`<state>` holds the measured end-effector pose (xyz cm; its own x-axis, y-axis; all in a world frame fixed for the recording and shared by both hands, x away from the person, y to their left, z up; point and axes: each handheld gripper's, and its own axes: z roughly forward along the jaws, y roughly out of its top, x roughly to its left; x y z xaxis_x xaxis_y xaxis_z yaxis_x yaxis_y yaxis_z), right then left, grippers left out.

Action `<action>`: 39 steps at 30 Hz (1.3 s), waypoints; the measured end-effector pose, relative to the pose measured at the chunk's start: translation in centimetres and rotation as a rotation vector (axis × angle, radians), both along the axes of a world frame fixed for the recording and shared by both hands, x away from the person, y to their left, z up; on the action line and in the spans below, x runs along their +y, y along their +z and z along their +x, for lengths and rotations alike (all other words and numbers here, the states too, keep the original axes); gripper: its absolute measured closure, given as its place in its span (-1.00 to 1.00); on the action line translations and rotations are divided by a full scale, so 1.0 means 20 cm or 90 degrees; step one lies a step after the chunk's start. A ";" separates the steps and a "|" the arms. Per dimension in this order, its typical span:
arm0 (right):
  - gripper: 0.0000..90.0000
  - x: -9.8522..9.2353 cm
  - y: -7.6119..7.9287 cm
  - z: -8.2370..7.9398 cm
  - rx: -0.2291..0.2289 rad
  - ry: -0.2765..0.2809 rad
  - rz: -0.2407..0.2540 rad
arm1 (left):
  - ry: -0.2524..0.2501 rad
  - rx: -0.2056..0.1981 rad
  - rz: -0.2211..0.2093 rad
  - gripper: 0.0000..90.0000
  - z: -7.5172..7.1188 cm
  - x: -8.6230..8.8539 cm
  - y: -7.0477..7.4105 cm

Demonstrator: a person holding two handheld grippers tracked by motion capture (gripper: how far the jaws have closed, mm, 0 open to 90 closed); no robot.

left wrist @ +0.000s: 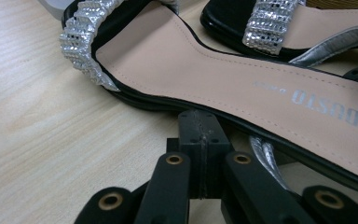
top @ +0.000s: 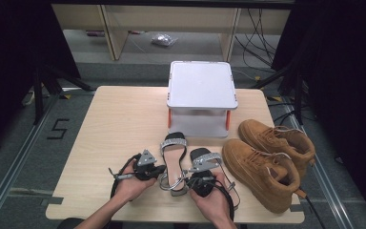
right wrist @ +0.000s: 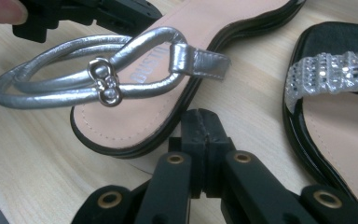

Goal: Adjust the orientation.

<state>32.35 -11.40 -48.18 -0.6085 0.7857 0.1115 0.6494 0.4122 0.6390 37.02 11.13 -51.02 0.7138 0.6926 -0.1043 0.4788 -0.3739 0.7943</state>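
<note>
Sandals [top: 174, 157], pair, insole printed "BUSTO", table [top: 119, 124] 6 o'clock | boots [top: 267, 157] 4 o'clock | white box [top: 201, 90] 12 o'clock, lidded | left gripper [left wrist: 200, 133], right gripper [right wrist: 200, 130]: jaws pressed together, empty

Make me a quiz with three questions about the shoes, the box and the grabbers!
1. Where is the white box?
A. At the table's far edge, behind the sandals
B. On the floor
C. On top of the boots

2. How many brown boots are on the table?
A. One
B. Two
C. Four

3. How are the jaws of the left gripper?
A. Wide open
B. Clamped on a boot lace
C. Shut, holding nothing

Answers:
1 A: the high view shows it behind the sandals.
2 B: two tan boots lie side by side at the right.
3 C: the left gripper view shows the jaws pressed together beside the sandal, with nothing between.
</note>
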 end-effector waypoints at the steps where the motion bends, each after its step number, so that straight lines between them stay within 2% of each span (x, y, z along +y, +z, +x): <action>1: 1.00 0.00 0.00 0.00 0.000 0.000 0.004 | -0.004 0.000 0.010 0.99 0.00 0.01 0.00; 2: 1.00 0.01 0.00 0.00 -0.003 0.003 0.009 | 0.004 0.003 0.000 0.99 0.00 0.01 0.00; 5: 1.00 0.01 -0.01 0.00 -0.009 0.015 0.010 | 0.007 0.004 0.000 0.99 0.00 0.02 0.00; 6: 1.00 0.03 -0.02 0.00 -0.009 0.017 0.021 | 0.002 0.008 0.012 0.99 0.01 0.04 0.01; 7: 1.00 0.03 -0.02 0.00 -0.009 0.017 0.021 | 0.002 0.008 0.012 0.99 0.01 0.04 0.01; 8: 1.00 0.04 -0.03 0.00 -0.029 0.024 0.027 | 0.007 0.007 0.010 0.99 0.00 0.04 0.00; 9: 1.00 0.04 -0.02 0.00 -0.004 0.021 0.029 | 0.007 0.007 0.010 0.99 0.00 0.04 0.00; 11: 1.00 0.04 -0.03 0.00 -0.012 0.020 0.042 | 0.013 0.001 0.009 0.99 0.00 0.05 0.00; 13: 1.00 0.04 -0.02 0.00 -0.008 0.023 0.037 | 0.015 0.003 0.006 0.99 0.00 0.05 0.00; 16: 0.94 0.04 -0.03 0.01 -0.013 0.026 0.046 | 0.016 0.002 0.001 0.99 0.00 0.06 0.00; 19: 0.77 0.03 -0.03 0.02 0.000 0.026 0.040 | 0.017 0.000 -0.008 0.97 0.00 0.07 0.00; 20: 0.66 0.01 -0.01 0.03 0.009 0.004 0.050 | 0.020 -0.007 -0.013 0.95 -0.01 0.08 0.01; 21: 0.66 0.01 -0.01 0.03 0.009 0.004 0.050 | 0.020 -0.007 -0.013 0.94 -0.01 0.08 0.01; 22: 0.56 -0.01 0.03 0.04 0.026 -0.024 0.071 | 0.028 -0.012 -0.011 0.91 -0.01 0.10 0.03; 23: 0.56 -0.01 0.03 0.04 0.026 -0.024 0.071 | 0.028 -0.012 -0.011 0.89 -0.01 0.10 0.03; 24: 0.47 -0.03 0.06 0.05 0.002 -0.038 0.073 | 0.047 -0.028 -0.032 0.84 -0.02 0.10 0.04; 25: 0.47 -0.03 0.06 0.05 0.002 -0.038 0.073 | 0.047 -0.028 -0.032 0.80 -0.02 0.10 0.04; 26: 0.40 -0.04 0.08 0.07 0.016 -0.043 0.072 | 0.048 -0.028 -0.037 0.73 -0.02 0.11 0.05; 27: 0.40 -0.04 0.08 0.07 0.016 -0.043 0.072 | 0.055 -0.036 -0.046 0.73 -0.02 0.11 0.06; 28: 0.32 -0.04 0.07 0.09 0.012 -0.045 0.087 | 0.060 -0.041 -0.051 0.59 -0.03 0.12 0.07; 29: 0.29 -0.04 0.09 0.09 0.042 -0.062 0.085 | 0.070 -0.046 -0.060 0.53 -0.04 0.12 0.09; 30: 0.27 -0.04 0.08 0.10 0.029 -0.060 0.090 | 0.071 -0.051 -0.061 0.48 -0.04 0.13 0.10; 33: 0.20 -0.05 0.10 0.12 0.039 -0.071 0.093 | 0.074 -0.061 -0.065 0.36 -0.04 0.13 0.10; 34: 0.19 -0.06 0.11 0.13 0.019 -0.068 0.088 | 0.080 -0.062 -0.060 0.36 -0.05 0.14 0.10; 35: 0.21 -0.07 0.14 0.14 0.012 -0.069 0.088 | 0.080 -0.063 -0.059 0.35 -0.05 0.14 0.10; 36: 0.21 -0.10 0.19 0.15 -0.007 -0.081 0.104 | 0.082 -0.062 -0.059 0.35 -0.05 0.14 0.10; 37: 0.20 -0.10 0.21 0.15 0.002 -0.103 0.110 | 0.082 -0.062 -0.059 0.35 -0.05 0.14 0.10; 38: 0.19 -0.11 0.23 0.16 -0.010 -0.105 0.113 | 0.082 -0.062 -0.063 0.34 -0.05 0.15 0.09; 39: 0.19 -0.11 0.23 0.16 -0.010 -0.105 0.113 | 0.086 -0.062 -0.060 0.34 -0.05 0.15 0.09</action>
<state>35.51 -13.62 -43.50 -0.4760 0.8434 0.2490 0.6882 0.1811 0.7025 36.07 14.17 -49.13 0.6254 0.7727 -0.1087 0.4391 -0.2333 0.8676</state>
